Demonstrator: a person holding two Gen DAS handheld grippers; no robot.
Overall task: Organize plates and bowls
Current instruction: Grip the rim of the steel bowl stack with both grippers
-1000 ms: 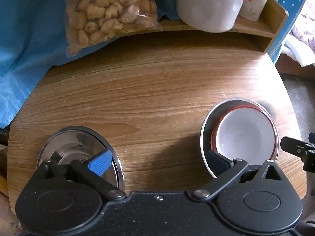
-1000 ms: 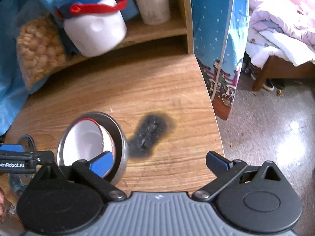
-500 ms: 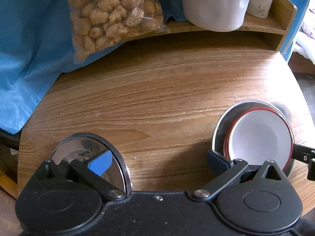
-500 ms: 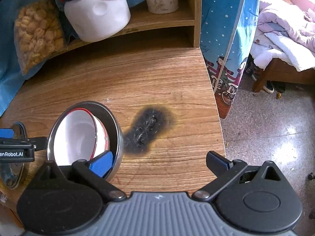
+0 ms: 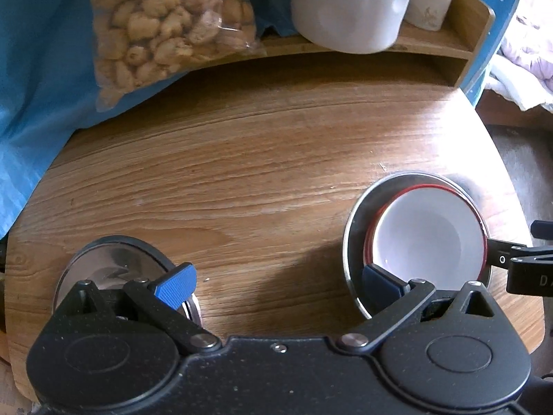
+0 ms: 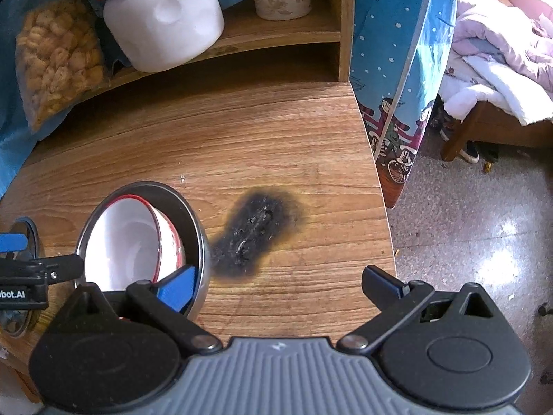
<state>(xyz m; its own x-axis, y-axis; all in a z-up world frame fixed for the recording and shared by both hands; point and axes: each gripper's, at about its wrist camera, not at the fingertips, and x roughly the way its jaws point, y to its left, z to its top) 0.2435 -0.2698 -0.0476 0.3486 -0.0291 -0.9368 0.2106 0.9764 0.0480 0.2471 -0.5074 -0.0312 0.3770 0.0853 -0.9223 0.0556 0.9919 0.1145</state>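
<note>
Both grippers gape wide over the table (image 5: pixel 276 159).
Left gripper (image 5: pixel 276 282) straddles steel plate (image 5: pixel 103 263) and white bowl (image 5: pixel 428 238); right gripper (image 6: pixel 276 282) alone shows, ahead, perhaps a burn mark (image 6: pixel 257 230).

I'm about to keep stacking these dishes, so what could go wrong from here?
1. The red-rimmed white bowl sits tilted inside the steel bowl, so lifting the pair might rattle or spill it.
2. The steel plate lies near the table's front edge and could slide off if nudged.
</note>
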